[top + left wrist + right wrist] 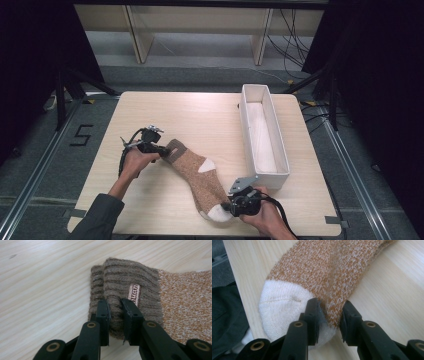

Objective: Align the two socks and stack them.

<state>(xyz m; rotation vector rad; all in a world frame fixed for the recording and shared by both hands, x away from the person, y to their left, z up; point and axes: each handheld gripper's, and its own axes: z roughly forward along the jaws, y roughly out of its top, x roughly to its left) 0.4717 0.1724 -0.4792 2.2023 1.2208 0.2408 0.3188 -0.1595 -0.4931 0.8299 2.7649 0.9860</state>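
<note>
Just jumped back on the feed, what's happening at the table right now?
A person is handling a brown sock lying flat on the wooden table with both claws. The left claw pinches the ribbed cuff; the right claw pinches the edge by the white toe. A white tray sits to the right.

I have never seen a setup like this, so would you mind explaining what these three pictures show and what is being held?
A person sits at a wooden table and holds a hand tool with two black fingers in each hand. The high view looks down from above; the other two come from small cameras riding on each tool, looking along its fingers. On the table lie a brown sock with white heel and toe, and a long white box. The left gripper pinches the sock's ribbed cuff, next to a small sewn label. The right gripper pinches the edge of the sock near its white toe.
</note>
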